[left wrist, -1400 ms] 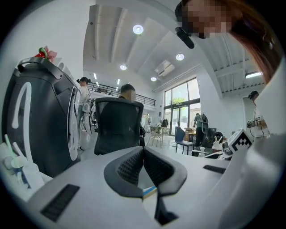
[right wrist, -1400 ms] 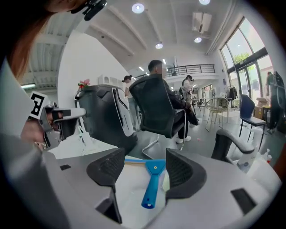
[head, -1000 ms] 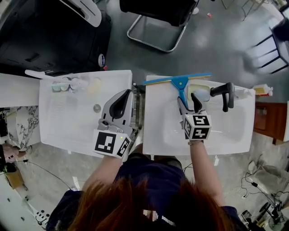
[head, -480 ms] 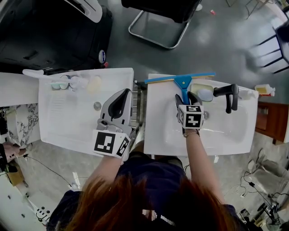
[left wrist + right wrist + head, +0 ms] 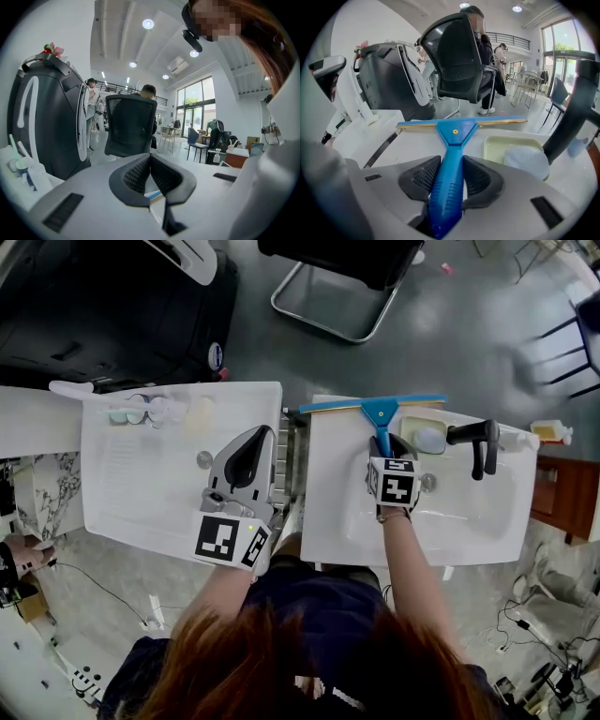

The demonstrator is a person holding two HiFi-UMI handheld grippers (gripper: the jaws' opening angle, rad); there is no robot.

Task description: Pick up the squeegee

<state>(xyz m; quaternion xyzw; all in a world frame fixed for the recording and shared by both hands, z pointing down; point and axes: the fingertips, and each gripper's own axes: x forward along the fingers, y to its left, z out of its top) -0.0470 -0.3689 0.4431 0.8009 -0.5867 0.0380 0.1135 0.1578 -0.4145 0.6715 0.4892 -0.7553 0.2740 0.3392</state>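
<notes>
**Right claw clenched on squeegee handle**

Flat at the far edge of the right worktop: the squeegee, blue blade running left to right along that edge, handle pointing back toward the person. Gripped low on the handle by the right claw, one ribbed black pad pressed to each side of the blue grip in the right gripper view. Just drawn inward, those jaws, with the handle between them. Blade lying along the worktop's rim in both views, with no gap to be made out beneath it.

Just right of the handle, a pale dish holding a light-blue lump. Beyond that, further right, a black tap reaching over the basin, with a round drain beside the claw's marker cube.

Over the right-hand edge of the left worktop, near the gap between the two worktops: the left claw, pointing away from the person and roughly level. Clenched on nothing, with the two black pads meeting at their tips in the left gripper view. Well apart from the squeegee.

Along the far edge of the left worktop, a row of small pale toiletries, too small to tell apart.

On the grey floor beyond both worktops, a dark chair on a metal frame
</notes>
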